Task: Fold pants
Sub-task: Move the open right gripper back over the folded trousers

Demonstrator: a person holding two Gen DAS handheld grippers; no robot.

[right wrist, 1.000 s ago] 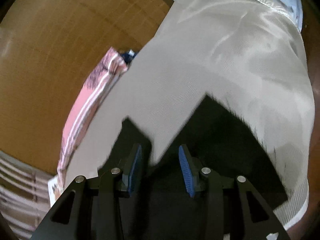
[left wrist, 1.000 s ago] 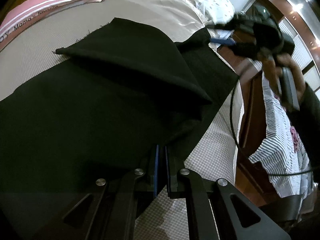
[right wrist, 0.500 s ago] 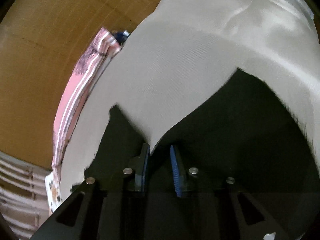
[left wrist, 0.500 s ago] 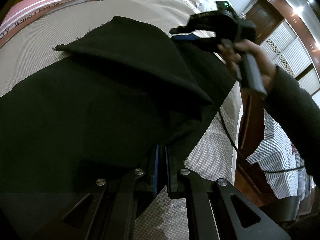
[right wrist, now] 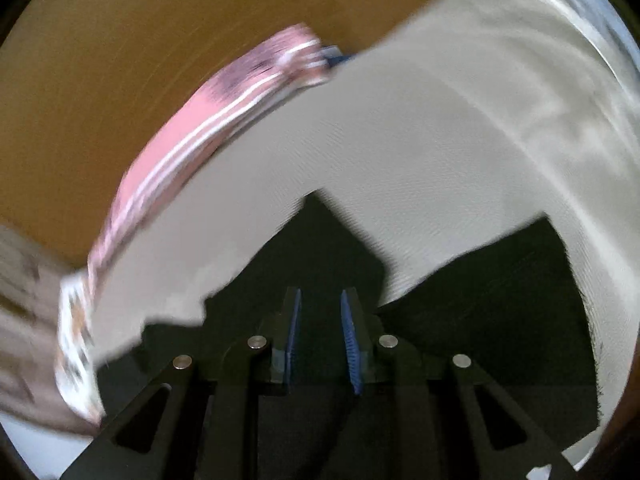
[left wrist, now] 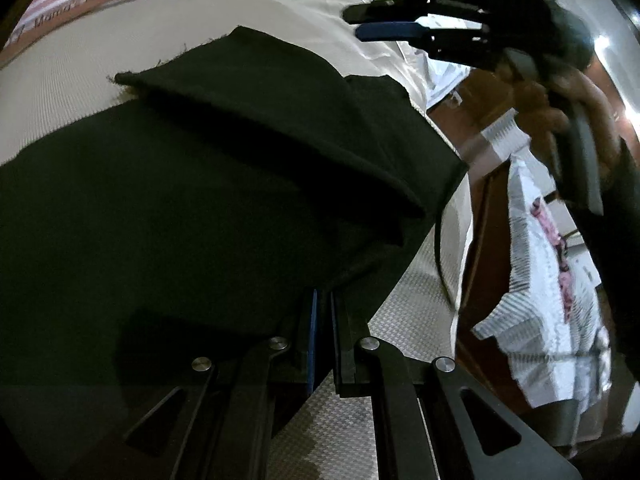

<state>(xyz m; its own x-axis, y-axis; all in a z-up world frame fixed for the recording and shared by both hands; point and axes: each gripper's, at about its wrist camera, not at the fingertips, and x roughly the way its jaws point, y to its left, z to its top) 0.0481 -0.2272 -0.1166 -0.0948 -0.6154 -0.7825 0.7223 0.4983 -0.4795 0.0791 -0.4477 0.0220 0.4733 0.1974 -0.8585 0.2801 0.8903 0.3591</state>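
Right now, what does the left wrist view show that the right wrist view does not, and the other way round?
Only the left wrist view: the left gripper shut on the black pants' edge, the right gripper empty in the air with a hand on its handle, and a striped cloth. Only the right wrist view: a gap between the right gripper's pads, and a wooden surface. Both: the pants, the beige bed cover, the pink pillow.
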